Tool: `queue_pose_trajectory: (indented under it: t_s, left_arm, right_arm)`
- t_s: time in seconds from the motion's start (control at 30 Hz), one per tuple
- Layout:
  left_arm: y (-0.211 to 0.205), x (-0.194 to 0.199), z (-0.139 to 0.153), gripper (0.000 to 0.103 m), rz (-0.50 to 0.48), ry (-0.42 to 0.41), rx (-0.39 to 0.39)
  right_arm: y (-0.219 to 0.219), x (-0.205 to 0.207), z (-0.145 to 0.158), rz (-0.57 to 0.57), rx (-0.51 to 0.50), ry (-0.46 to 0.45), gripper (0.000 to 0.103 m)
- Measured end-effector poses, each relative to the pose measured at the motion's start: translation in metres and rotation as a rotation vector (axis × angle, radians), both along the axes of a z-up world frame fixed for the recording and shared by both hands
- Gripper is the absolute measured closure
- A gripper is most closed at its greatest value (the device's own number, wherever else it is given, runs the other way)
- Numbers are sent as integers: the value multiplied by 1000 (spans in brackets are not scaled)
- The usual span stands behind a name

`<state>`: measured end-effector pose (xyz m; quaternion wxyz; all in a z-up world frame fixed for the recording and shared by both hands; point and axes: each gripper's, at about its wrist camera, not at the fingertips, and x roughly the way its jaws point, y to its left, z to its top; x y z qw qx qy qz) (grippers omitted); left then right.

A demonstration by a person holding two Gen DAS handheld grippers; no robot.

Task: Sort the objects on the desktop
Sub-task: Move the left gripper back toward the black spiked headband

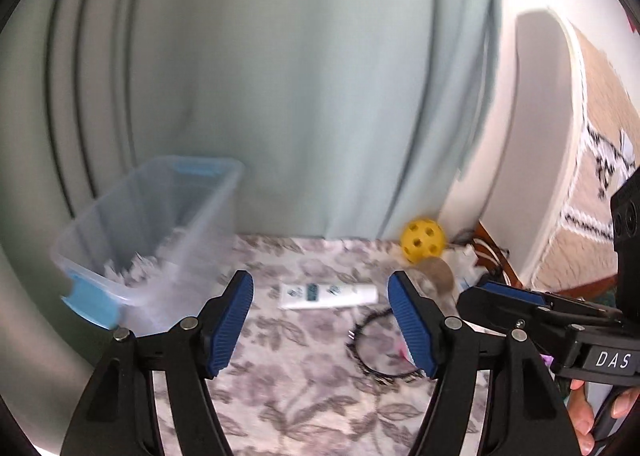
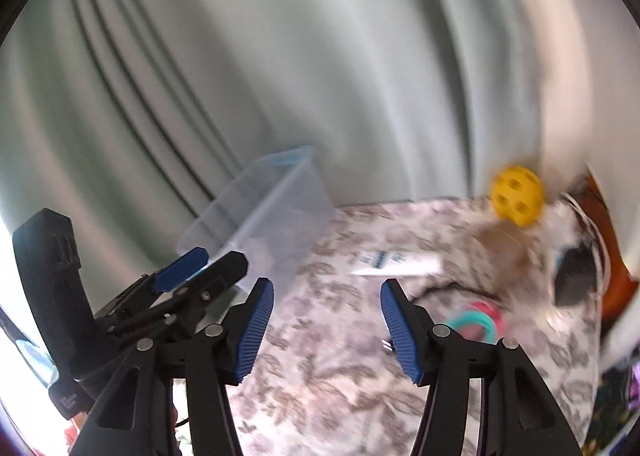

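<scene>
My left gripper [image 1: 320, 296] is open above the floral tablecloth [image 1: 288, 388], empty, with a white tube [image 1: 328, 295] lying flat just beyond its fingertips. A black toothed headband [image 1: 374, 352] lies by its right finger. Behind that are a blurred glass jar [image 1: 436, 276] and a yellow perforated ball [image 1: 423, 241]. My right gripper [image 2: 326, 296] is open too and holds nothing. It hovers short of the tube [image 2: 396, 262], with teal and pink rings [image 2: 476, 322] to its right. A clear bin with blue handles [image 1: 152, 232] stands at the left.
A pale green curtain [image 1: 300, 96] hangs right behind the table. Cables and a dark object [image 2: 576, 272] clutter the far right corner beside a wooden edge [image 2: 616, 288]. A person's hand [image 1: 588, 412] grips the right tool's handle. Both views are motion-blurred.
</scene>
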<state>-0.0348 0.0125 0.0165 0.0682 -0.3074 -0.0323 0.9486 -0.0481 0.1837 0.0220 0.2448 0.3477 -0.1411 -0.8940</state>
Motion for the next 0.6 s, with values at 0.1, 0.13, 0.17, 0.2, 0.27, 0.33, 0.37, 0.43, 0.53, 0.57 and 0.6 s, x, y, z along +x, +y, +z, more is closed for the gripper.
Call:
queue_pose_trajectory:
  t_s: [0.1,0.13,0.17,0.2,0.27,0.33,0.37,0.43,0.53,0.57,0.6]
  left_arm:
    - [12,-8,-13,32,-31,-42,-3]
    - [15,-10,-18,32,-41,-56,-4]
    - [19,-13,-22,32,-51,-70,-5]
    - [24,-17,-31,32,-57,-93,-9]
    - [33,-23,-49,32,-66,-147,-11]
    - [42,-28,-65,32,-76,-200,-10]
    - [46,-31,-72,32,-81,-224,-12]
    - [55,-38,-84,32,-88,-261,-20]
    - [63,-48,-97,32,-88,-297,-34]
    - [64,-52,-101,32,-86,-308,-34]
    - [64,-55,-104,32,-81,-317,-31]
  right_arm:
    - [29,0,-20,-73,8,-46,42]
    - [39,0,-29,-102,14,-65,41]
    - [49,0,-38,-132,20,-85,41]
    - [59,-1,-47,-162,31,-107,41]
    - [72,-4,-66,-201,40,-156,41]
    - [85,-9,-90,-230,17,-233,41]
    - [88,-12,-100,-236,3,-260,41]
    - [92,-16,-114,-240,-6,-291,41]
    - [91,-22,-128,-230,-17,-321,41]
    - [90,-24,-132,-226,-21,-330,41]
    - [89,-25,-134,-222,-27,-331,41]
